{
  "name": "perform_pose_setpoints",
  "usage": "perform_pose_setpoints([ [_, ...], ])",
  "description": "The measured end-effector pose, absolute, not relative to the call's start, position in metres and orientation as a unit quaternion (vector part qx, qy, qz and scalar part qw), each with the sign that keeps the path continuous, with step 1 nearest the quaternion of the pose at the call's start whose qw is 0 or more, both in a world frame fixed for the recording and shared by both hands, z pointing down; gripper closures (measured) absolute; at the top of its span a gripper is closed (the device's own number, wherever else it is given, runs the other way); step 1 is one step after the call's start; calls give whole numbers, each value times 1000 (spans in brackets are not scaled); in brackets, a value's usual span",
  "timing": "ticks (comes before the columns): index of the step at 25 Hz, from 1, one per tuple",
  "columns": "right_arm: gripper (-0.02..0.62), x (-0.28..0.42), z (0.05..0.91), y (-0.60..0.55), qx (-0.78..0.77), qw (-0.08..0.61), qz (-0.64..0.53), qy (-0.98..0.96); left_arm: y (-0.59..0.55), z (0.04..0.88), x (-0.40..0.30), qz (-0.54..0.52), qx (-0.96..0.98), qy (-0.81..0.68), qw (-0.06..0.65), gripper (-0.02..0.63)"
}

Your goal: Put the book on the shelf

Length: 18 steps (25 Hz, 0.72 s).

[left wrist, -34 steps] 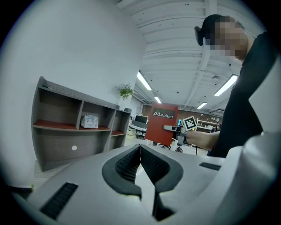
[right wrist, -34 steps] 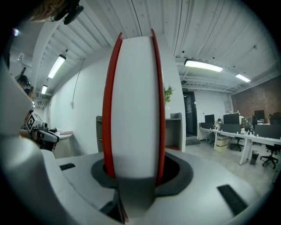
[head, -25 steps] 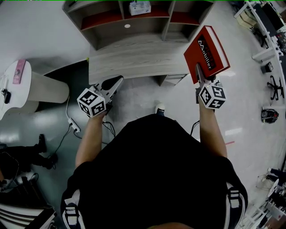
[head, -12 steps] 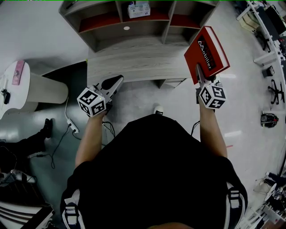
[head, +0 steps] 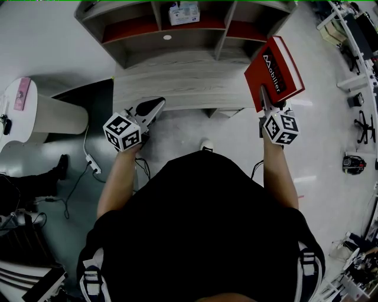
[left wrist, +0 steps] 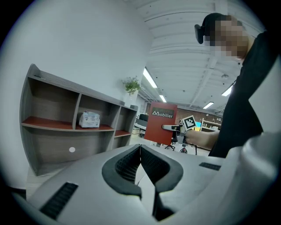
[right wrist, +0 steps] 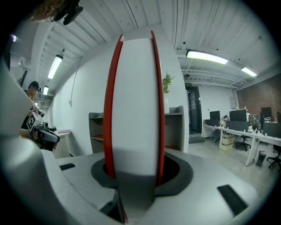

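A red hardback book (head: 273, 69) with white lettering stands out from my right gripper (head: 264, 98), which is shut on its lower edge, to the right of the desk's end. In the right gripper view the book's white page block (right wrist: 134, 101) rises upright between the pads (right wrist: 178, 173). The wooden shelf unit (head: 177, 36) with red boards stands at the back of the desk (head: 177, 82). My left gripper (head: 151, 107) hovers at the desk's front edge, shut and holding nothing. The left gripper view shows the closed gripper (left wrist: 140, 151), the shelf (left wrist: 52, 125) and the book (left wrist: 160, 124) beyond.
A white packet (head: 183, 12) lies in the shelf's middle compartment. A round white table (head: 35, 115) stands at the left, with cables and a power strip (head: 93, 164) on the floor. Office chairs and gear (head: 357, 112) line the right side.
Both grippers and the book have stayed almost still. The view has shifted slightly, showing a bit more of the shelf. A person's foot on the floor at the left has moved.
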State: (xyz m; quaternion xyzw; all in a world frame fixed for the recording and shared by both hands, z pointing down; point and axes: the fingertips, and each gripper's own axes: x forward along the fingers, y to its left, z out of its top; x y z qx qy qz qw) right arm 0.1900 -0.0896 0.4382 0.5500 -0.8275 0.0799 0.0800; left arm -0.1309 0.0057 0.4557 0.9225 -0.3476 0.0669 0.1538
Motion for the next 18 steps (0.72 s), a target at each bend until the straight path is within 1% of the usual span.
perform_pose_setpoints([
  [7,423,195,436,-107,547,76,81,-830,-9,452,-130,70,918,-359,154,586],
  [18,425,207,442,-140,539,78,87,-834,-35,452,-108,72,918,-357,155,586],
])
